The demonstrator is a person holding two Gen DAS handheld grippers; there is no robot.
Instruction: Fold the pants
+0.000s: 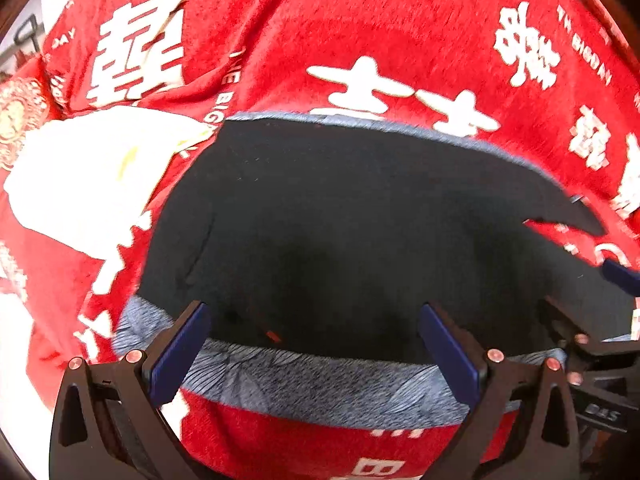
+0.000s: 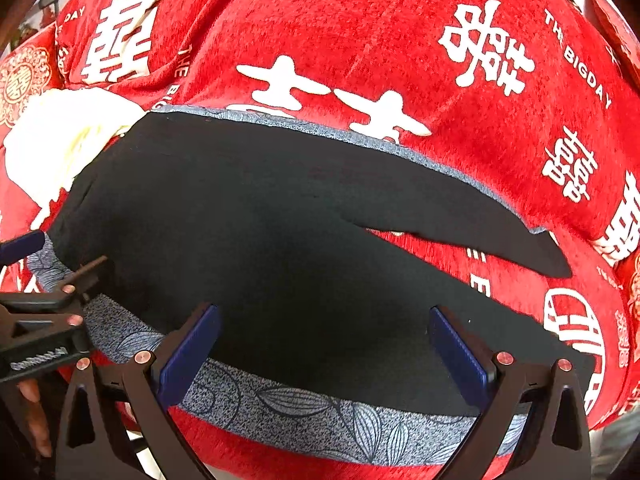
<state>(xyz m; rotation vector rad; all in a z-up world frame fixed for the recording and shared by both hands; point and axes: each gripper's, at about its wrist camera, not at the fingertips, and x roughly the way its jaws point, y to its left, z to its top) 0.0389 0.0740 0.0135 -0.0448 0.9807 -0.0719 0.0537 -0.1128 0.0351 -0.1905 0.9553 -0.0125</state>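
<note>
Between the blue pads of the left hand-held gripper point(image 1: 316, 344), the black pants point(image 1: 340, 220) lay flat on a red blanket point(image 1: 360, 20) printed with white characters. Its jaws stood released and wide apart, straddling the near edge of the pants with nothing clasped; one pad point(image 1: 182, 350) sat at 7 o'clock and the other at 5 o'clock of the left wrist view. A grey-blue patterned waistband point(image 1: 320, 392) ran along that near edge, just under the fingertips. The pants filled the middle of the view, reaching toward 12 o'clock, where a thin grey-blue edge met the blanket. A white cloth point(image 1: 92, 184) lay at 9 o'clock, touching the left side of the pants.

From the right wrist view, the right hand-held gripper point(image 2: 324, 348) was likewise released, its pads spread over the near part of the pants point(image 2: 260, 220), holding nothing. The waistband point(image 2: 320, 420), with its leaf pattern, crossed below the fingertips from 8 o'clock to 5 o'clock. At 3 o'clock the pants split into two tapering legs, with a wedge of blanket point(image 2: 360, 20) showing between them. The white cloth point(image 2: 60, 132) lay at 10 o'clock beside the pants. The left hand-held gripper showed at 9 o'clock of this view, over the waistband end, with a hand point(image 2: 36, 420) below it.
</note>
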